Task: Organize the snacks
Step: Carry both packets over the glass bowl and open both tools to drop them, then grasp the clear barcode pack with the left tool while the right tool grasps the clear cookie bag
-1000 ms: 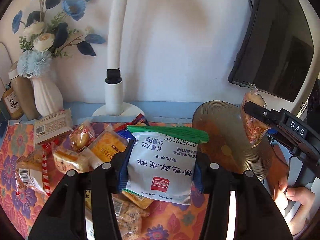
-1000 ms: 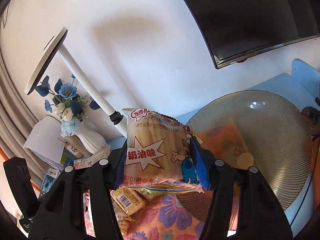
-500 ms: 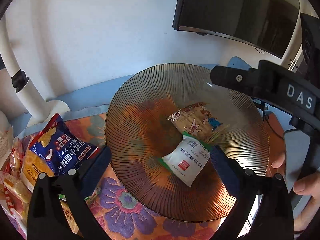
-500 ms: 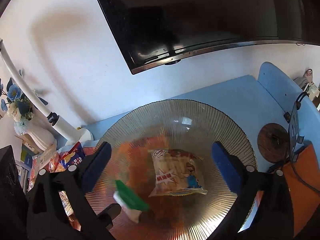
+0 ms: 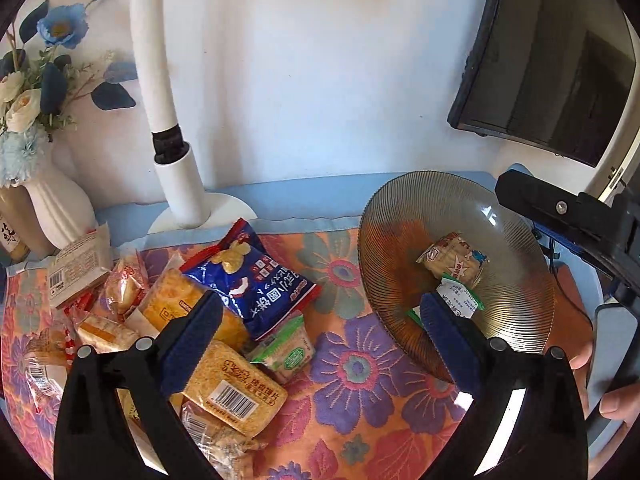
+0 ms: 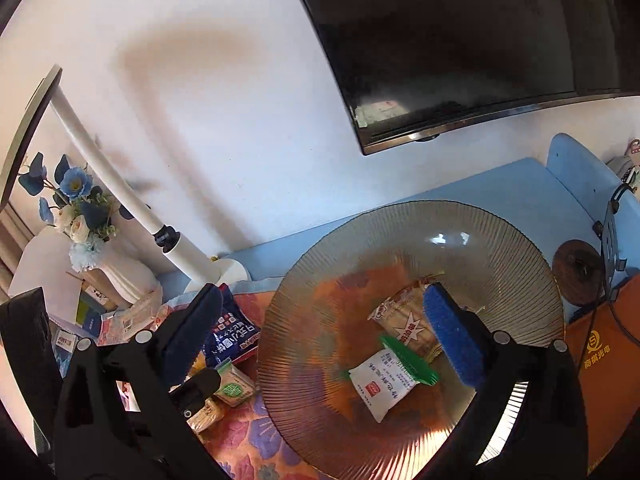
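A ribbed smoked-glass plate [image 5: 400, 216] [image 6: 500, 232] stands at the right of the flowered cloth. In it lie a tan starburst snack pack [image 5: 454, 258] [image 6: 404, 318] and a white pack with green ends [image 5: 460, 300] [image 6: 384, 380]. Left of the plate is a heap of several snacks: a blue bag [image 5: 256, 280] [image 6: 230, 334], a golden wafer pack [image 5: 232, 388], a small green-white pack [image 5: 286, 350] [image 6: 234, 388]. My left gripper [image 5: 320, 352] is open above the cloth between heap and plate. My right gripper [image 6: 324, 344] is open over the plate's left part, holding nothing.
A white lamp post and base [image 5: 176, 168] [image 6: 192, 256] stands at the back, with a white vase of blue flowers [image 5: 52, 200] [image 6: 84, 224] at far left. A dark monitor [image 5: 560, 80] [image 6: 460, 40] hangs on the wall. A hand [image 5: 608, 392] holds the right gripper's body at the right edge.
Both grippers let go of their snack packs into the plate and opened. Since half a second ago the left gripper has swung back left toward the snack heap; the right gripper drew back slightly.
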Action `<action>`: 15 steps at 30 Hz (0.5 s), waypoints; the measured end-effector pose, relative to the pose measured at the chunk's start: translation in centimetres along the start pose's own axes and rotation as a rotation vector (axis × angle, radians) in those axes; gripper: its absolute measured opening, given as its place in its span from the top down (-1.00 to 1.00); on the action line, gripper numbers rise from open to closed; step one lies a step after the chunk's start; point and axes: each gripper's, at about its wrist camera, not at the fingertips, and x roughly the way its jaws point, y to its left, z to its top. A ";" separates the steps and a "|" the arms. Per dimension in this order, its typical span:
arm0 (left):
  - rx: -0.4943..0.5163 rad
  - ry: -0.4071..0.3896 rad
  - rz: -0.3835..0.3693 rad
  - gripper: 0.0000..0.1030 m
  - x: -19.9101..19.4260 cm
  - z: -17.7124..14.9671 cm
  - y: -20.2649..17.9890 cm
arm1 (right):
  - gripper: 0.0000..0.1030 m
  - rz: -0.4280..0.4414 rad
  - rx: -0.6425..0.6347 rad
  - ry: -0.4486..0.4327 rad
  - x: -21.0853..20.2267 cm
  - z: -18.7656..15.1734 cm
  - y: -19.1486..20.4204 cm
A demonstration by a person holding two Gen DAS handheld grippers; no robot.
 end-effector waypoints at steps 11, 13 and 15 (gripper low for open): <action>-0.145 -0.068 0.112 -0.90 -7.9 -2.7 9.8 | -0.94 0.068 -0.138 -0.034 -2.8 -1.0 8.3; -0.184 -0.067 0.116 -0.90 -8.6 -4.2 11.8 | -0.94 0.098 -0.153 -0.011 -2.4 -1.9 9.5; -0.221 -0.054 0.117 -0.90 -8.7 -5.9 13.6 | -0.94 0.128 -0.167 0.019 -1.9 -3.1 10.4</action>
